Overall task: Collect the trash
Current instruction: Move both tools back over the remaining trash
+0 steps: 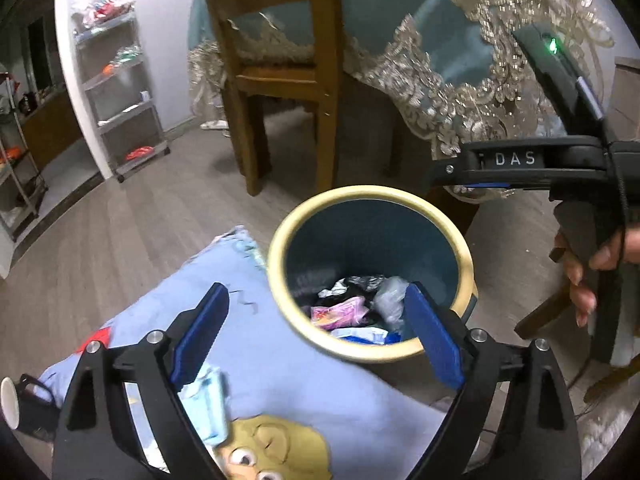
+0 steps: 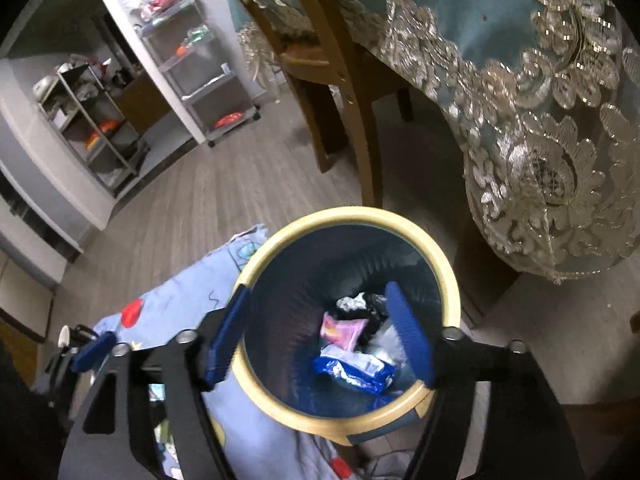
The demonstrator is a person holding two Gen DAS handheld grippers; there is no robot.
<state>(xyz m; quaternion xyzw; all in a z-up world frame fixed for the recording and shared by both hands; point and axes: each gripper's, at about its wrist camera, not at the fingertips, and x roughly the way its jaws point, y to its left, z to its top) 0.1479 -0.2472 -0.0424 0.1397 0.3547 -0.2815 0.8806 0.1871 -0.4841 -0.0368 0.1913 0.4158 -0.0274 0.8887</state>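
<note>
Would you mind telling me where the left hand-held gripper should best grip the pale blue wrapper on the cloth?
I would take the pale blue wrapper from above, across its narrow width near the upper end. It lies flat and crumpled on the cloth, just below the left hand-held gripper, whose jaws stand open, so a short descent should do.

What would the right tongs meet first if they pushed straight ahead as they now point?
Probably the trash pile at the bottom of the bin: the open, empty right tongs aim into its mouth, roughly at the blue-and-white wrapper. Depth is unclear.
</note>
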